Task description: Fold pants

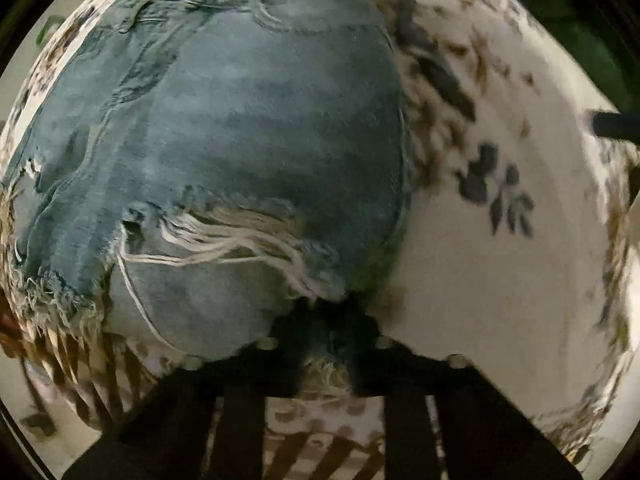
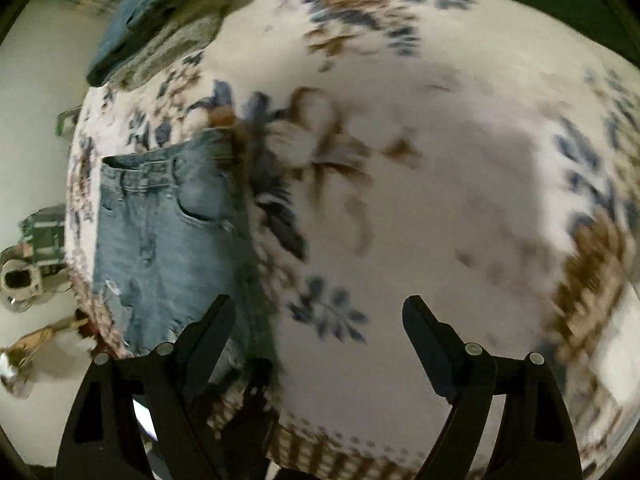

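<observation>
Light blue ripped jeans [image 1: 240, 140] lie folded on a white floral bedspread [image 1: 500, 280], frayed hem and torn threads toward me. My left gripper [image 1: 326, 332] is shut on the jeans' frayed edge at the bottom centre. In the right wrist view the jeans [image 2: 168, 232] lie at the left, waistband up. My right gripper [image 2: 316, 312] is open and empty above the bedspread [image 2: 440, 200], its left finger [image 2: 216, 320] over the jeans' lower edge.
A pile of folded clothes [image 2: 160, 20] sits at the far corner of the bed. The bed's edge runs along the left, with floor and clutter [image 2: 28, 272] beyond. A dark bar [image 1: 612, 126] shows at the right of the left wrist view.
</observation>
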